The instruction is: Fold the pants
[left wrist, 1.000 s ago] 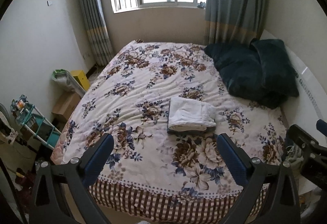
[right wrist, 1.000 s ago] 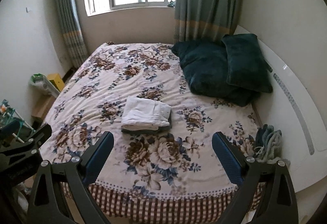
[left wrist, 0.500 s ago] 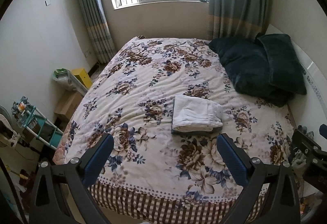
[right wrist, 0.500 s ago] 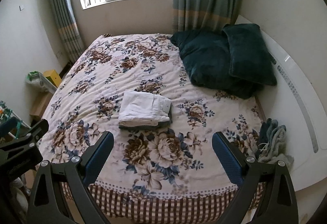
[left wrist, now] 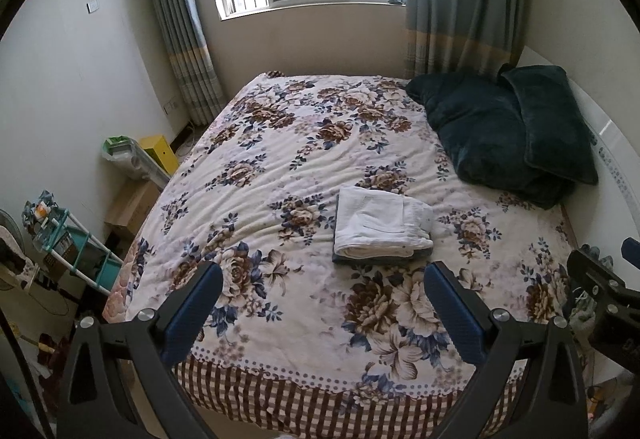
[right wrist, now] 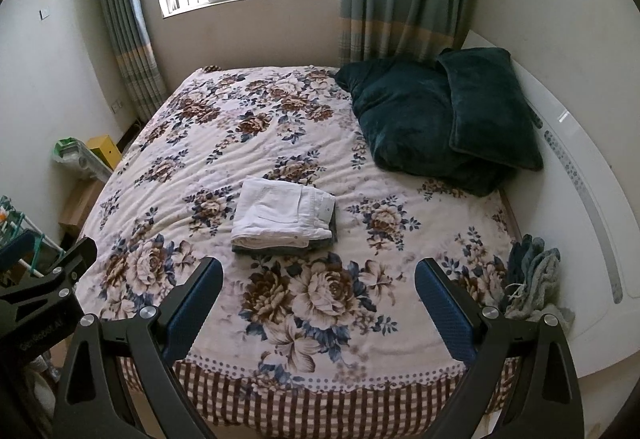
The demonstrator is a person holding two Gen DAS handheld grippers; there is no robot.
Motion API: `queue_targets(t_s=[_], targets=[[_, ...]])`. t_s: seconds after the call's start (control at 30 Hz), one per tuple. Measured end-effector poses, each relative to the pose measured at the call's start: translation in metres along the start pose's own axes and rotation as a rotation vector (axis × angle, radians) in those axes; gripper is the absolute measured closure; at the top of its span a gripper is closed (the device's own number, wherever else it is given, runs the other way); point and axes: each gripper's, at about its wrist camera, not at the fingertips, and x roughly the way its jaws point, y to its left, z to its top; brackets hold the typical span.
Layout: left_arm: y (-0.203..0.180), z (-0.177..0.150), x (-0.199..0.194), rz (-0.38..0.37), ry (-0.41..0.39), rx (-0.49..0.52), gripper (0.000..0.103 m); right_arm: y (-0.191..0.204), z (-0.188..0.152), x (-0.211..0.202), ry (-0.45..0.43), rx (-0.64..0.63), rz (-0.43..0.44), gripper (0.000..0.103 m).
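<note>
White pants (left wrist: pixel 380 225) (right wrist: pixel 282 213) lie folded into a neat rectangle on top of a folded dark grey garment (left wrist: pixel 376 259) (right wrist: pixel 276 249), near the middle of the floral bed (left wrist: pixel 280 167) (right wrist: pixel 224 143). My left gripper (left wrist: pixel 324 303) hovers open over the bed's near edge, well short of the stack, with nothing between its blue pads. My right gripper (right wrist: pixel 318 299) is likewise open and empty above the front edge. Each gripper's body shows at the side of the other's view.
Two dark green pillows (left wrist: pixel 508 131) (right wrist: pixel 440 115) rest against the white headboard (right wrist: pixel 580 175) on the right. A grey-blue cloth bundle (right wrist: pixel 532 279) lies at the bed's right edge. Left of the bed stand a teal rack (left wrist: pixel 68 247), boxes and a yellow container (left wrist: pixel 158 151).
Both cameras have tilted upward and pulled back slightly, so the bed and the stack sit lower in view. The folded stack itself has not moved and both grippers stay open.
</note>
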Motion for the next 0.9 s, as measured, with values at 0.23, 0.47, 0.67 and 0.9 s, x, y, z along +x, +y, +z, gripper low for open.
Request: queue_targets(t_s=[0.23, 0.47, 0.67, 0.9], targets=[[-0.0021, 0.0039, 0.0007, 0.001, -0.004, 0.004, 0.000, -0.0022, -0.0014, 0.0044, 0.007, 0.003, 0.001, 0.004], [-0.0028, 0.0040, 0.0007, 0.002, -0.002, 0.003, 0.000, -0.0031, -0.0039, 0.0057, 0.008, 0.002, 0.001, 0.004], [-0.0023, 0.0044, 0.0007, -0.005, 0.000, 0.007, 0.000, -0.0033, -0.0042, 0.0056, 0.007, 0.003, 0.003, 0.004], [-0.0060, -0.0010, -0.0005, -0.011, -0.005, 0.011, 0.000, -0.0041, -0.0024, 0.0066, 0.004, 0.001, 0.008, 0.004]])
